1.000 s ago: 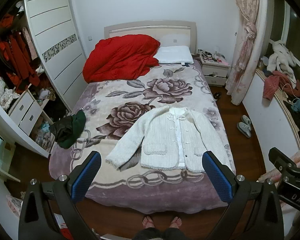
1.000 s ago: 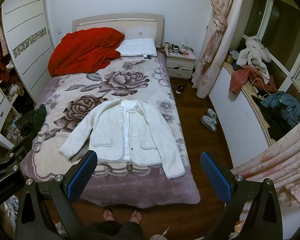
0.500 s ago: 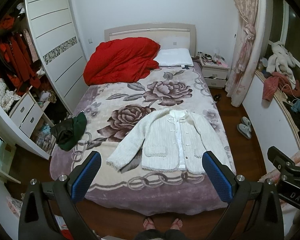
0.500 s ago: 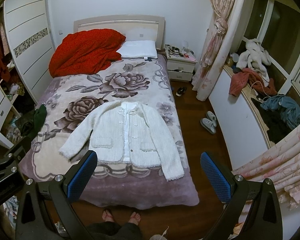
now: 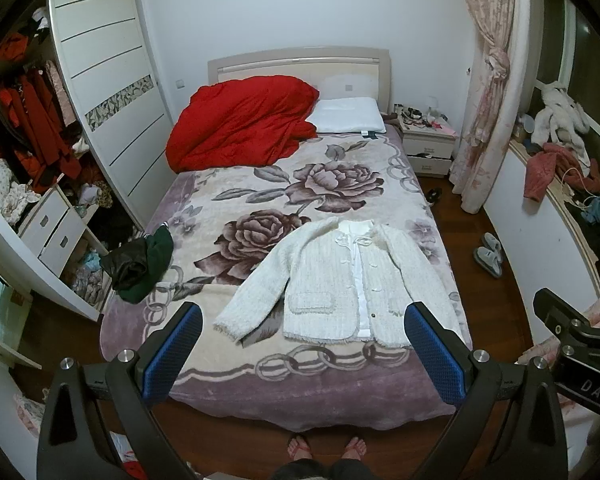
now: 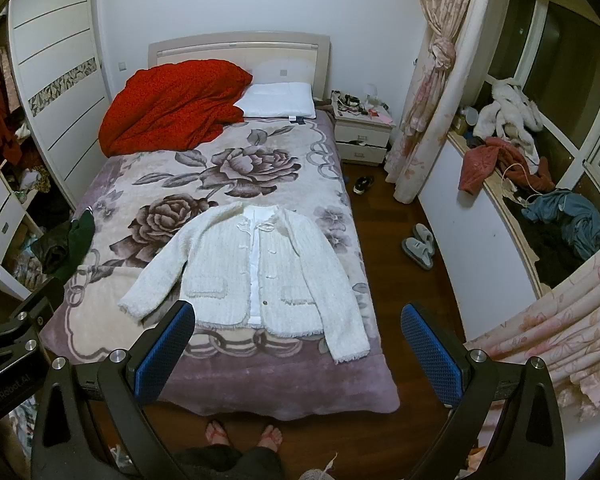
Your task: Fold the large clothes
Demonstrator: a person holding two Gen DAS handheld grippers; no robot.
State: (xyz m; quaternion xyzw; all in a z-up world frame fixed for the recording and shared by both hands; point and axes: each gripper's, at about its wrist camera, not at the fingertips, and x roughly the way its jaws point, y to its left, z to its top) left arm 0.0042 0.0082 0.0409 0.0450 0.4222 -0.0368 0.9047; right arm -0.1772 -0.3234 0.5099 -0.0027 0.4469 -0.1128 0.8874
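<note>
Bedroom, viewed from the foot of a bed with a mauve rose-patterned blanket (image 5: 228, 364). White fuzzy knit cardigan (image 5: 340, 280) (image 6: 252, 268): laid flat, front up and buttoned, sleeves spread, on the near right part of the blanket. Dark green and black bundled garment (image 5: 140, 260): at the blanket's left edge, well apart from the cardigan. Red crumpled quilt (image 5: 240, 124) and white pillow (image 5: 346, 115): at the headboard. Grey slippers (image 6: 418, 245): on the wooden floor to the right, apparently a pair. Left gripper (image 5: 300, 356): raised above the bed's foot, blue pads wide apart, holding nothing. Right gripper (image 6: 296, 352): likewise spread wide, holding nothing.
</note>
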